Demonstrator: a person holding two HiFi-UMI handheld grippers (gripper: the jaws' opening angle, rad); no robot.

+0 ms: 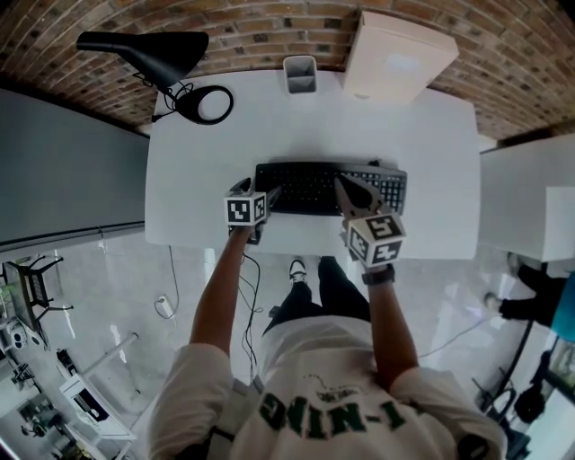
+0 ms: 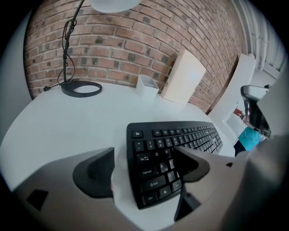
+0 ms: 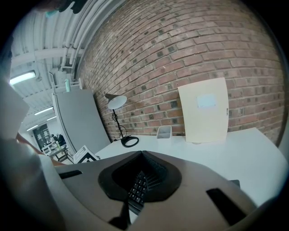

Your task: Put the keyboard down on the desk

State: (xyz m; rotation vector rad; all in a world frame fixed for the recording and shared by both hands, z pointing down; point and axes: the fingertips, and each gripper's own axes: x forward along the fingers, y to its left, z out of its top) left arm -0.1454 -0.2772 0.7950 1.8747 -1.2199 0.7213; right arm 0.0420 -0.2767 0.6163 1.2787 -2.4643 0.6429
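Black keyboard (image 1: 310, 187) on desk (image 1: 431, 144); left gripper (image 2: 144, 153) jaws apart astride left end.

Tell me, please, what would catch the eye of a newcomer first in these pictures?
The black keyboard lies flat on the white desk, near its front edge, and the left gripper stands open around its left end. Behind it, a black desk lamp stands at the far left corner and a cream board stands before the brick wall.

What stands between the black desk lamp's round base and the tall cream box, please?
A small white rectangular cup stands there alone, clearest in the head view.
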